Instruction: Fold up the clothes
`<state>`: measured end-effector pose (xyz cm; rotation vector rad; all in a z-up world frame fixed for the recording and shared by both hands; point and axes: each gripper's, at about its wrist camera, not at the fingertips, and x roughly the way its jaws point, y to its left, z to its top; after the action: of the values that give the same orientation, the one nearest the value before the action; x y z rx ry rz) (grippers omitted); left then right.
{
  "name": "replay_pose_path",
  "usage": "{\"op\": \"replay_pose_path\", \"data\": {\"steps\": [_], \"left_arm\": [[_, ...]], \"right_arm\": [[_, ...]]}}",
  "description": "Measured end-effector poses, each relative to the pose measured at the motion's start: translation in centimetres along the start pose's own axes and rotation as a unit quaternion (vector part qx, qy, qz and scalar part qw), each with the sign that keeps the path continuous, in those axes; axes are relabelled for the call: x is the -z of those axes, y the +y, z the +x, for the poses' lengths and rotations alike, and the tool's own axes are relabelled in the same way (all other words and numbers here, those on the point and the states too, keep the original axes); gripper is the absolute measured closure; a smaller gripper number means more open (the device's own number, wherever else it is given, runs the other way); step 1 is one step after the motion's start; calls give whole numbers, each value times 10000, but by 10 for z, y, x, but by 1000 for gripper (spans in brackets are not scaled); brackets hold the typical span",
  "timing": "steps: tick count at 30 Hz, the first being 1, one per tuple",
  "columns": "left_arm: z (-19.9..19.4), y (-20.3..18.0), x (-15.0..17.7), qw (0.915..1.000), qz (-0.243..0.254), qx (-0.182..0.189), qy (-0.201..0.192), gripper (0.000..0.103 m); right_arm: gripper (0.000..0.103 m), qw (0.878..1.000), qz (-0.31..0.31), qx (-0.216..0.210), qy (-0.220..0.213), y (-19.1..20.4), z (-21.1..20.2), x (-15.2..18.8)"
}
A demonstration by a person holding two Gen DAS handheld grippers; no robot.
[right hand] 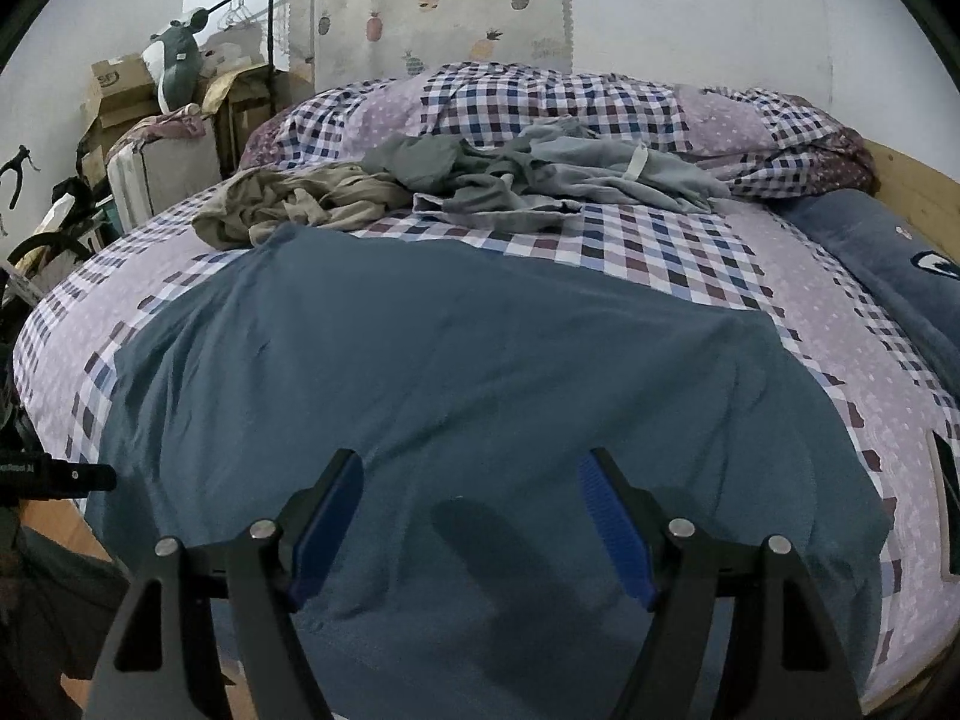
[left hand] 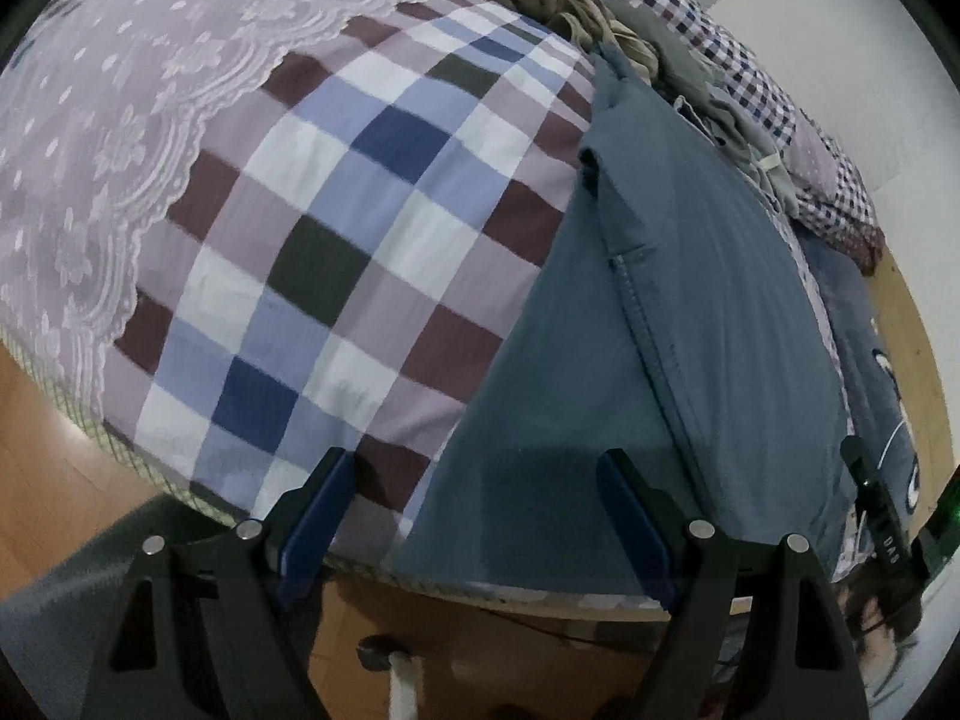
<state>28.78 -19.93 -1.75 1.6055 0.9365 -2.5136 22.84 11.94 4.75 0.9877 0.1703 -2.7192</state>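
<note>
A blue-grey garment (right hand: 432,360) lies spread flat over the near half of the bed. My right gripper (right hand: 471,474) hovers open above its near part, nothing between the blue pads. In the left wrist view the same blue-grey garment (left hand: 660,324) runs from the bed's near edge to the far pile, with a stitched seam along it. My left gripper (left hand: 477,468) stands open over the garment's near corner at the bed's edge, holding nothing. A beige garment (right hand: 288,204) and grey clothes (right hand: 510,174) lie crumpled farther back on the bed.
The checked bedsheet (left hand: 336,228) covers the bed, with a lace cloth (left hand: 120,120) at its left. A checked quilt (right hand: 540,102) is heaped at the head. A dark blue pillow (right hand: 888,258) lies right. Boxes and clutter (right hand: 132,120) stand left of the bed. Wooden floor (left hand: 36,420) lies below.
</note>
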Motion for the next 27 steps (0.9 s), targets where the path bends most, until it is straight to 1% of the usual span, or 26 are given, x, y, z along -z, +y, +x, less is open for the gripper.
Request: {"op": "replay_pose_path", "data": {"steps": [8,10,11,12,13,14,15,17,21,22,24,27], "left_arm": [[-1,11,3,9986,-465,235,25,18],[-2,14,3,9981,-568,237,30,24],[-3,16,3,9978,-625,233,31,29],[-4,18,3,9972,-697,254,36,36],[-5,21,3,9965,-777,297,44,42],[-5,23,2,9959,-837,340,58,53],[-4,24,2,9953,-881,383,76,58],[-2,25,1,9941,-968,469,112,58],[0,23,2,9928,-992,624,229,79],[0,23,2,9924,-1006,672,234,81],[-3,24,1,9908,-1064,811,192,91],[-9,25,1,9858,-1223,1149,110,93]], "right_arm": [[25,9999,-143,-56,-41,7,-1,2],[25,9996,-232,-126,-43,12,-2,2],[25,9995,-281,-163,-47,14,-3,2],[25,9992,-331,-197,-54,16,-4,2],[25,9988,-419,-238,-72,20,-5,3],[25,9983,-509,-271,-92,24,-6,3],[25,9979,-575,-284,-104,27,-7,4],[25,9966,-753,-314,-117,35,-8,5],[25,9947,-922,-434,-97,48,-10,7],[25,9940,-973,-494,-78,54,-10,8],[25,9913,-1188,-566,-96,67,-12,12],[25,9835,-1668,-680,-181,94,-17,22]]}}
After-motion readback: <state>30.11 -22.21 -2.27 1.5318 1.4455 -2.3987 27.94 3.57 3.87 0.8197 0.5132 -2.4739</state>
